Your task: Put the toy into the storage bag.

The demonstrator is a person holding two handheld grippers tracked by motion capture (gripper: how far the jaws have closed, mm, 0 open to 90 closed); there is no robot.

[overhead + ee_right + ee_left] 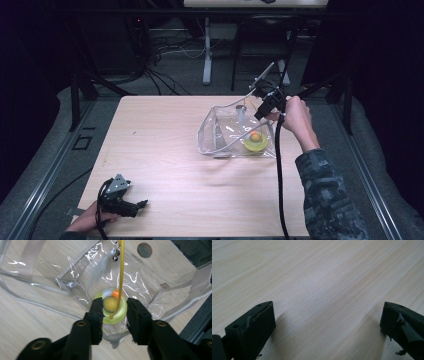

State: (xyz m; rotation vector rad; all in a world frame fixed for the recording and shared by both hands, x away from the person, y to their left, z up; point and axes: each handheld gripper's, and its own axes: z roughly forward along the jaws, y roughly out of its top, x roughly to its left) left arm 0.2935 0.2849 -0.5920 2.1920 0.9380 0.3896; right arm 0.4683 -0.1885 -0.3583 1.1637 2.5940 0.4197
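Observation:
A clear plastic bag [225, 135] lies open on the right half of the wooden table [160, 145]. Inside sits a lime-green round toy base [255, 145] with a yellow-orange ball [255, 136]. My right gripper [261, 113] hangs just above it, at the bag's mouth. In the right gripper view the jaws [115, 303] stand a little apart on either side of the base [122, 313]. A thin yellow rod [121, 270] with a feather [100, 270] and small bells [115, 255] runs down between them, touching neither pad. My left gripper [142, 204] rests at the table's near left corner, open [328, 315] over bare wood.
A round grey disc [144, 250] sits in the tabletop beyond the bag [75, 282]. The bag's handles [30, 252] spread to the sides. Behind the table are a white stand leg [207, 50], cables on the floor and black frame posts [75, 100].

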